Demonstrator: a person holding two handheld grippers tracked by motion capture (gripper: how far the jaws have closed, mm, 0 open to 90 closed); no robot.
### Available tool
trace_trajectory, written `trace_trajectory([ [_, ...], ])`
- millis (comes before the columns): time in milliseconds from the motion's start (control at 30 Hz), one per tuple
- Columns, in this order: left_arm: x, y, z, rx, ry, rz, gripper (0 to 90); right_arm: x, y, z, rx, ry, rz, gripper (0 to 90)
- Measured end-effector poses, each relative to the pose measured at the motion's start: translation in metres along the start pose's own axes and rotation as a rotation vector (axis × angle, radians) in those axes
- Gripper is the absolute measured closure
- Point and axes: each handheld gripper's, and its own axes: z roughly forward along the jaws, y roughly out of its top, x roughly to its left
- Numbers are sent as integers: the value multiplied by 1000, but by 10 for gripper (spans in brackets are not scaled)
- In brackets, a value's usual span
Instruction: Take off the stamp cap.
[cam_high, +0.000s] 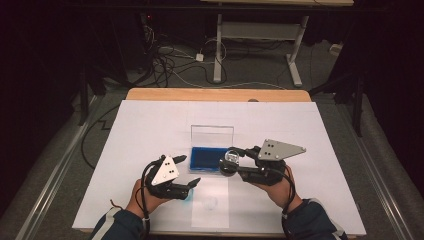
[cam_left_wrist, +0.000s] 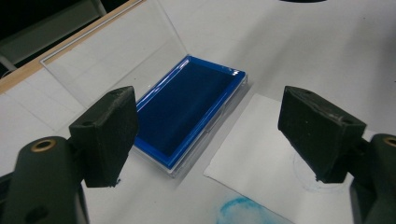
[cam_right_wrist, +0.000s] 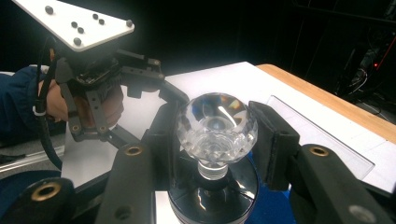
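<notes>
- High view: a white sheet covered most of the wooden table. Near its middle lay an open box with a deep blue lining, its clear lid standing up at the far edge. The right gripper reached in from the right and hung over the box's right end, its jaws closed on a clear faceted stamp. The left gripper sat just left of the box, jaws spread and nothing between them. A smaller slip of paper lay in front of the box, with a faint round mark on it.
- Left gripper view: the two black jaws stood wide apart and empty. Between them lay the blue box, lid tilted back. The paper slip lay just beside the box, a smear of blue ink at its near edge.
- Right gripper view: the pads pressed both sides of the stamp's crystal-like knob, which stood upright on a short neck above a dark round base. Blue lining showed just under the base; whether the base touched it I could not tell. Beyond, the left gripper and the hand holding it were in sight.
</notes>
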Motion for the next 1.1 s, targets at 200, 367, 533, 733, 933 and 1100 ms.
trace_trajectory([
  [200,-6,2,3,0,-18,10,191,2,0,1,0,11,5,565],
  [367,-9,4,6,6,-31,14,190,4,-1,2,1,20,10,565],
  [533,-13,6,11,7,-52,21,181,6,-2,5,5,31,9,565],
  [733,-21,9,19,19,-82,36,176,10,-4,8,13,46,10,565],
  [933,-24,11,23,13,-104,25,175,14,-7,12,17,62,10,565],
  [1100,-27,13,25,4,-122,13,174,18,-8,15,20,74,8,565],
])
